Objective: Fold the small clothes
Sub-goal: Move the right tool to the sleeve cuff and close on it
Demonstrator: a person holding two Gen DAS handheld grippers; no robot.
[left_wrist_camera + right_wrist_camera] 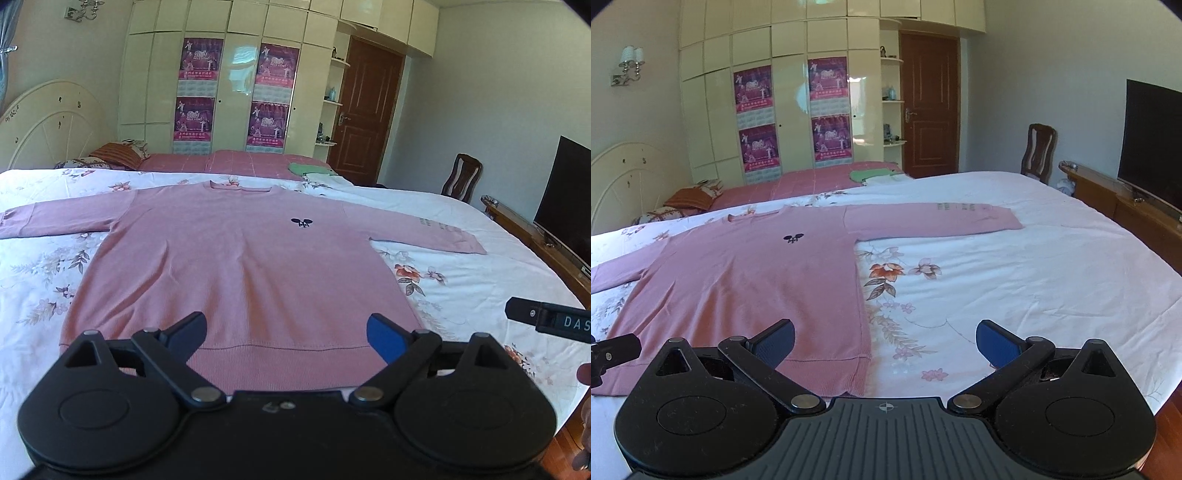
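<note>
A pink sweater (236, 266) lies spread flat and face up on a floral sheet (461, 280) covering the bed, neckline toward the far side, both sleeves stretched straight out and the hem nearest the cameras. No fold shows in it: body and sleeves lie open, so the folding appears yet to begin, with every step, sleeves in and body doubled, judged still ahead. The left gripper (286, 334) hangs above the hem near its middle, jaws spread wide with nothing between them and its pads clear of the cloth. The right gripper (884, 343) sits off the sweater's right lower corner, jaws likewise released and empty, one finger over the hem corner, the other over bare sheet. Each tool's tip edges into the other's view. Beyond the sheet a pink blanket (229, 162) carries a green cloth (308, 169); whether that is another garment awaiting folding cannot be told. Behind stand a cream wardrobe (240, 92) hung with posters, a brown door (364, 110), a chair (463, 177) and a dark screen (565, 195). The sweater's near hem is partly hidden behind the gripper bodies, its left cuff runs out of frame, and the sleeve print is too small to read.
</note>
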